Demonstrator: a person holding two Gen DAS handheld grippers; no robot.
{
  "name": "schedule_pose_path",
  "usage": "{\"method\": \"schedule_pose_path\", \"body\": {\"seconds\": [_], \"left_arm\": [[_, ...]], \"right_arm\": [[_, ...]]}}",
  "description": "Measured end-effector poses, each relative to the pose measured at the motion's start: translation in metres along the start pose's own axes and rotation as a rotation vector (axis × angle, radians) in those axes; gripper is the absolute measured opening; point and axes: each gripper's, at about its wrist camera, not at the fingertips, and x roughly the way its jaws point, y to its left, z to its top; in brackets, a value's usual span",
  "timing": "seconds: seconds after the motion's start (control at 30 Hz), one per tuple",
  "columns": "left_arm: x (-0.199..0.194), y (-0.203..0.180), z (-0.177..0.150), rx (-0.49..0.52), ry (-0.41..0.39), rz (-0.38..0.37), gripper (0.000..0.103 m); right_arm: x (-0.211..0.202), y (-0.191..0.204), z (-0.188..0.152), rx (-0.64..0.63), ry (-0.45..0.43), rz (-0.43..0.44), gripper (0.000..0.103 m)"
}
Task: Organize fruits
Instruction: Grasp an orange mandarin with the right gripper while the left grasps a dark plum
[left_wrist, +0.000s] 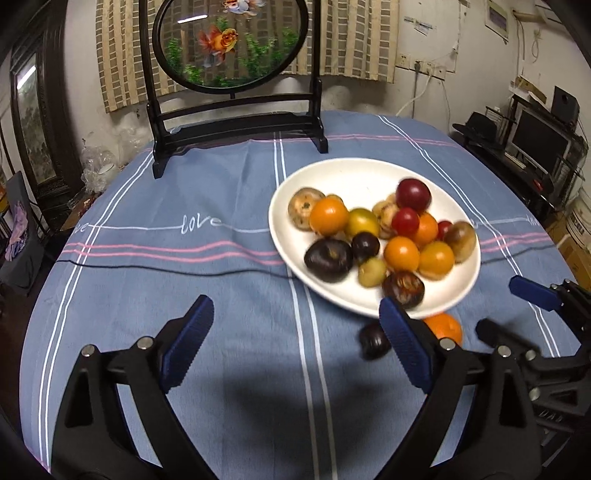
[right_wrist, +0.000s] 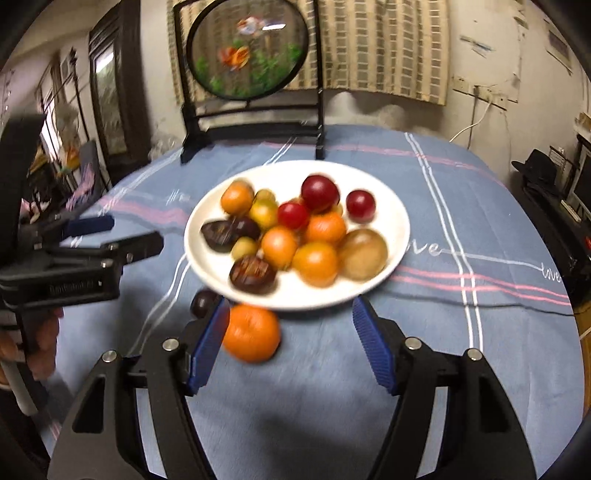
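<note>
Fruit heaped on white plate (left_wrist: 354, 177), two pieces loose on cloth (left_wrist: 221, 295) at near rim.

Left gripper (left_wrist: 297, 328) spread wide, holding nothing, above bare cloth left of plate. Right gripper (right_wrist: 291, 328) likewise spread, nothing pinched; orange (right_wrist: 252, 334) on cloth just inside left finger (right_wrist: 207, 347), apparently touching it, though blurred. Dark plum (right_wrist: 202, 302) just beyond that finger, beside plate edge. On plate: oranges, red plums, dark plums, yellow-green and brown fruit, bunched toward near side. Goldfish screen (left_wrist: 232, 44) upright at far end of table.
</note>
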Motion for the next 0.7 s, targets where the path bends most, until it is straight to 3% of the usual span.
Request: {"method": "schedule_pose_path", "body": {"seconds": [0.23,0.6,0.67,0.7], "left_arm": [[-0.003,0.002,-0.017,-0.002,0.016,0.003,0.093],[0.009,0.014,-0.024,-0.025,0.042,-0.001,0.093],[0.011,0.016,-0.024,-0.030,0.048,-0.002,0.093],[0.012,0.016,-0.025,-0.032,0.051,-0.003,0.093]], "right_arm": [[0.013,0.011,-0.011,0.004,0.073,0.011,0.070],[0.045,0.034,-0.005,-0.067,0.157,-0.058,0.070],[0.052,0.037,-0.004,-0.083,0.172,-0.072,0.060],[0.055,0.038,-0.004,-0.085,0.181,-0.068,0.047]]}}
